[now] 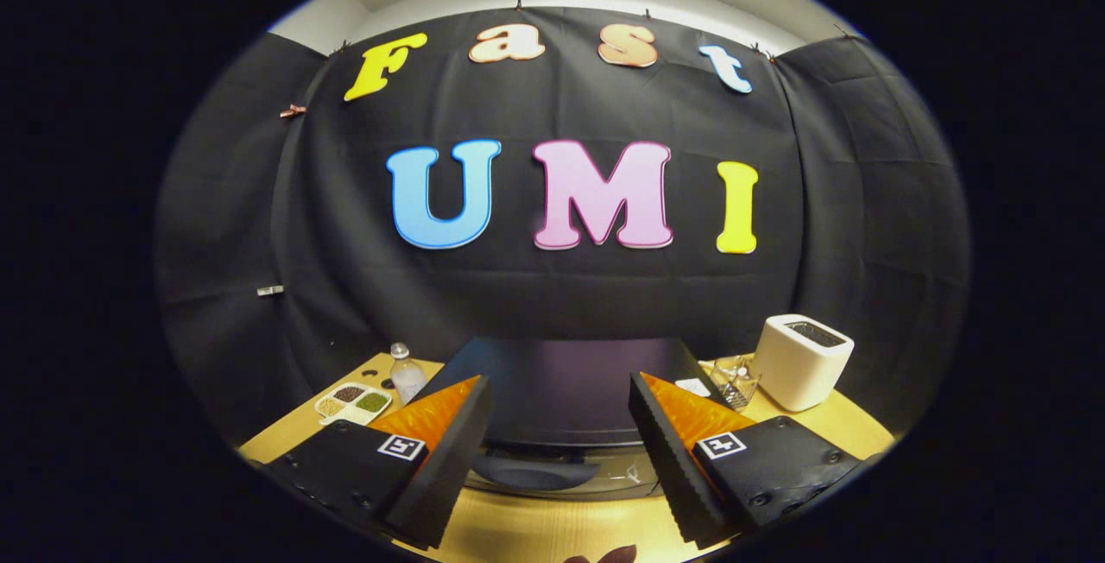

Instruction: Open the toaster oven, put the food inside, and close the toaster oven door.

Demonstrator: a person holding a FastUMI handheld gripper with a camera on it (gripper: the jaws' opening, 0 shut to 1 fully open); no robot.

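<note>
Hand-held gripper (559, 425) agape, perhaps above toaster oven (561, 390).

Fisheye camera is riding on the gripper (559, 451), looking forward along its two fingers, which are spread wide apart with nothing between them. It is sitting just above the tabletop (535, 528), facing the toaster oven (561, 395) close ahead (seen slightly from above) and the booth's wall beyond it. Wide lens is also taking in a white container (803, 362) and a compartment tray (352, 402) off to the sides.
</note>
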